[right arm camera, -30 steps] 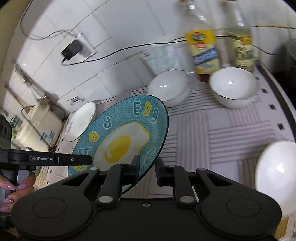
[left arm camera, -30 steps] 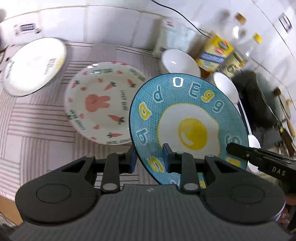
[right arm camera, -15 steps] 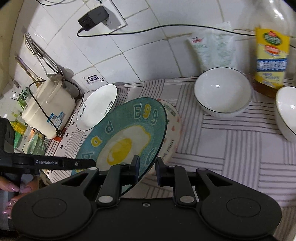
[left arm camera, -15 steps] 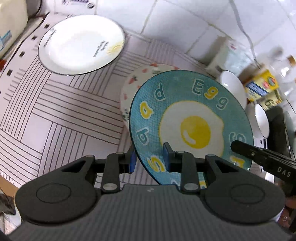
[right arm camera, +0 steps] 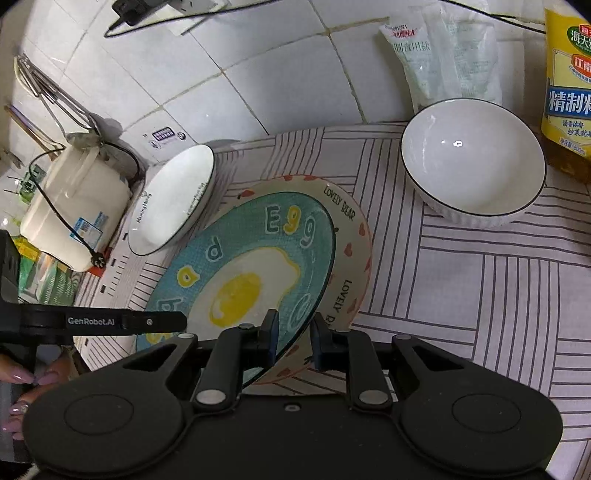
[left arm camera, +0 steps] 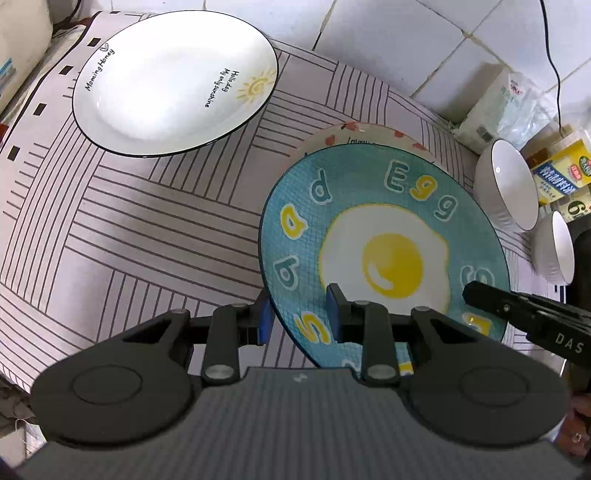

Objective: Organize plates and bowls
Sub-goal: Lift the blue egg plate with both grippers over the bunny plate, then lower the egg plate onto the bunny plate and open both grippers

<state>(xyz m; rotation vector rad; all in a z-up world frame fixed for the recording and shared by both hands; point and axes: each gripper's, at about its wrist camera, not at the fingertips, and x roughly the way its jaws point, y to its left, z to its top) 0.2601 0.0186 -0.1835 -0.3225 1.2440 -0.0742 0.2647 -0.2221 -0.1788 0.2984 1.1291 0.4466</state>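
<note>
A blue plate with a fried-egg picture [left arm camera: 384,251] [right arm camera: 243,280] is held from both sides over the white rabbit-and-carrot plate [left arm camera: 369,134] [right arm camera: 351,240], covering most of it. My left gripper [left arm camera: 297,315] is shut on the blue plate's near left rim. My right gripper [right arm camera: 293,338] is shut on its right rim, with one pad above and one below. A white plate with a sun drawing [left arm camera: 173,81] [right arm camera: 171,201] lies to the left on the striped cloth [left arm camera: 129,221]. Two white bowls [left arm camera: 506,186] [right arm camera: 472,158] [left arm camera: 554,251] stand to the right.
A tiled wall [right arm camera: 258,81] closes the back. A cream rice cooker [right arm camera: 74,210] stands at the far left. A yellow-labelled bottle [right arm camera: 569,92], a white packet [right arm camera: 443,48] and a plugged cord [right arm camera: 184,14] sit along the wall. A hand [right arm camera: 26,380] holds the left gripper's handle.
Both grippers carried the blue plate leftward and down, from beside the rabbit plate to right over it. The white sun plate now sits closer in both views.
</note>
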